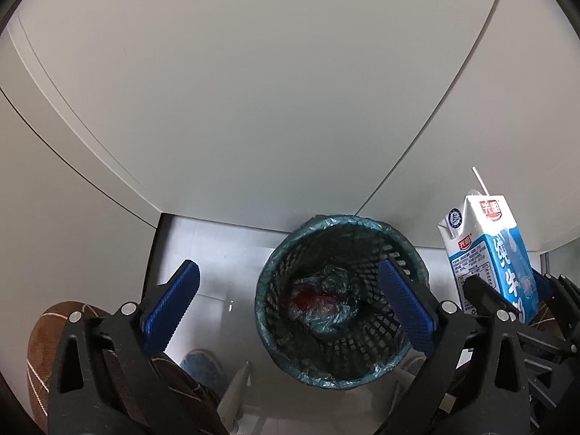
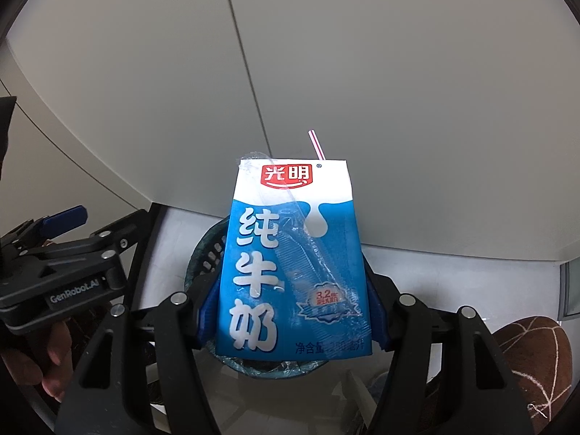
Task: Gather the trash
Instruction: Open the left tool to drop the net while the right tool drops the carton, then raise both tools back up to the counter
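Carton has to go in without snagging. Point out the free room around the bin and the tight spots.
Free: the pale floor left of the bin, up to the white cabinet. The bin's mouth is open, with only crumpled bags low inside. Crowded: the right side, where the right gripper holds the milk carton.

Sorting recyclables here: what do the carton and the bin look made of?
Carton: likely coated paperboard, glossy print, sharp folded edges, a clear plastic straw wrapper stuck on its front. Bin: looks like dark plastic lattice, lined with a thin, crinkled teal plastic bag.
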Available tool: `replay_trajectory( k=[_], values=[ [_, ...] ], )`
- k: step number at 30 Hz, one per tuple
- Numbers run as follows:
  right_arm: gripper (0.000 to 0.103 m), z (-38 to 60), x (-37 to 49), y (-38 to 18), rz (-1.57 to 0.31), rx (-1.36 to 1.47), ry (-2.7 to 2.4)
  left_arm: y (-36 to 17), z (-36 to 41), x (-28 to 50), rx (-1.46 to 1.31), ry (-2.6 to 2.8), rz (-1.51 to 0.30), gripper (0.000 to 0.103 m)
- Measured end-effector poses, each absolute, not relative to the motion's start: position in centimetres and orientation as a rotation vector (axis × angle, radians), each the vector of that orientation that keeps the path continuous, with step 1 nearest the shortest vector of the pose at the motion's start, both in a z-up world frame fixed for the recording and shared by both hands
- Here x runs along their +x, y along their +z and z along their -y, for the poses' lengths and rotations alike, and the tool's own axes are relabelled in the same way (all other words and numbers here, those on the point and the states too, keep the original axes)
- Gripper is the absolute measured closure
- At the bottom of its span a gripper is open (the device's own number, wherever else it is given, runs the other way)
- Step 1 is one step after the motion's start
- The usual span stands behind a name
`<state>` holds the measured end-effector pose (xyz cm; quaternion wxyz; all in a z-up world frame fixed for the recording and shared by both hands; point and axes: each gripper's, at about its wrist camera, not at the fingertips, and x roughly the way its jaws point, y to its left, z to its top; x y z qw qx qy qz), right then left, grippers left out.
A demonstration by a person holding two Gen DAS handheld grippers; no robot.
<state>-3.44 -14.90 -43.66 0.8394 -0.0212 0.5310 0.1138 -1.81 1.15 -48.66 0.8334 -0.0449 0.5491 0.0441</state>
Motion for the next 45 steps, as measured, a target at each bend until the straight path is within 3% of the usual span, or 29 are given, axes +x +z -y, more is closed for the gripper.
replay_trajectory(
  k=[6, 16, 28, 45],
  values=[
    [0.04, 14.9, -3.4, -43.3, -1.125, -0.05, 0.253, -49.0, -1.5, -1.5, -0.11, 0.105, -1.177, 0.006],
    [0.014, 15.7, -3.8, -42.3, -1.096, -0.078, 0.196, -48.9, -1.6, -1.6, -0.121, 0.112, -1.173, 0.006],
    [0.011, 19.5, -4.7, -37.0, -1.021, -0.015, 0.08, -45.4, -0.4, -2.0, -0.08, 0.072, -1.117, 0.006],
    [0.011, 21.4, -5.9, -25.8, -0.834, 0.004, 0.104, -33.5, -0.5, -3.7, -0.096, 0.076, -0.952, 0.006]
  ],
)
